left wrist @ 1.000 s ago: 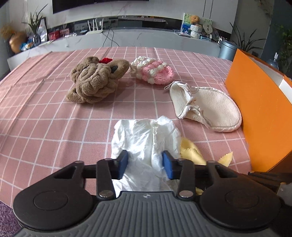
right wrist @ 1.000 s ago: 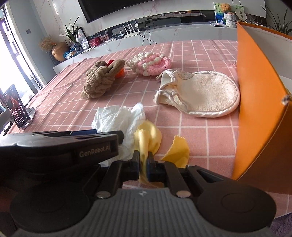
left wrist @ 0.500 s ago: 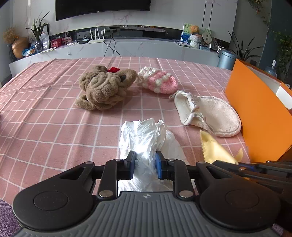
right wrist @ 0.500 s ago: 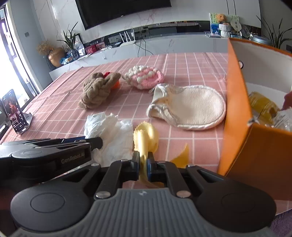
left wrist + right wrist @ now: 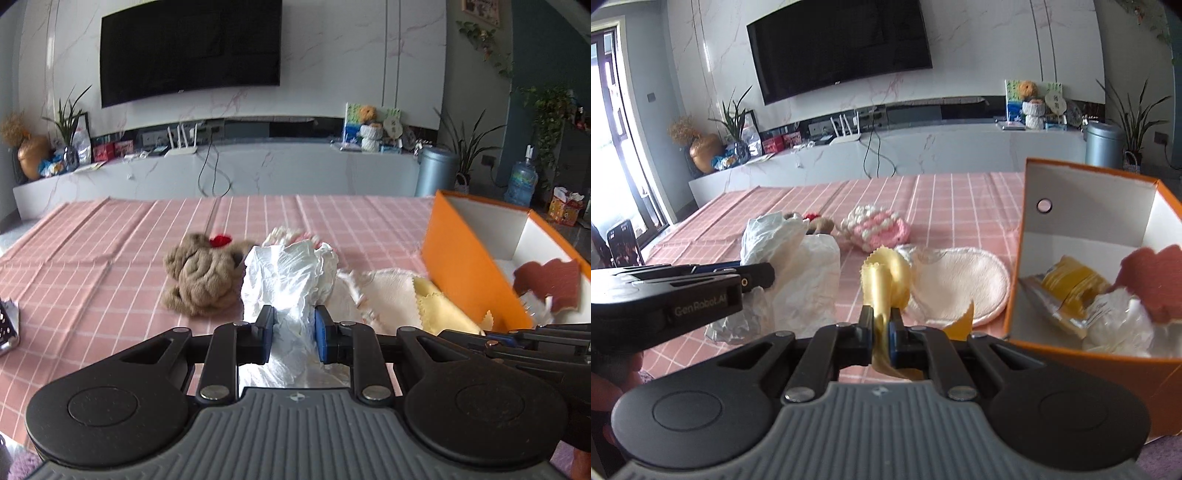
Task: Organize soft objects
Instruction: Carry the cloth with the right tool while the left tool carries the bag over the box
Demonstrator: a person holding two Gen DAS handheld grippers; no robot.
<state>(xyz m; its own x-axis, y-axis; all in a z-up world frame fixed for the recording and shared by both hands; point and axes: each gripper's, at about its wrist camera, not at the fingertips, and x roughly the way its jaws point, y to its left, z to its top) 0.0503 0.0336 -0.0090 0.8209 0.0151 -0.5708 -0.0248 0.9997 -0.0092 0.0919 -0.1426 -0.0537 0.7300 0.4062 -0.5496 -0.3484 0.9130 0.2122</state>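
Pinching yellow cloth (image 5: 884, 280) between jaws

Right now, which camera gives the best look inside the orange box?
The right wrist view: it looks down into the orange box, showing a yellow packet, clear wrap and a reddish piece. The left wrist view shows mostly its outer wall and only the reddish piece inside.

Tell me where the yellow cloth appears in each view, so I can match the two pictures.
Left wrist view: the yellow cloth is at the lower right, before the orange box, beside the white bag.
Right wrist view: the same cloth is at the centre, pinched between the fingers of the right gripper.
Shared landmark: the orange box, at the right in both views.
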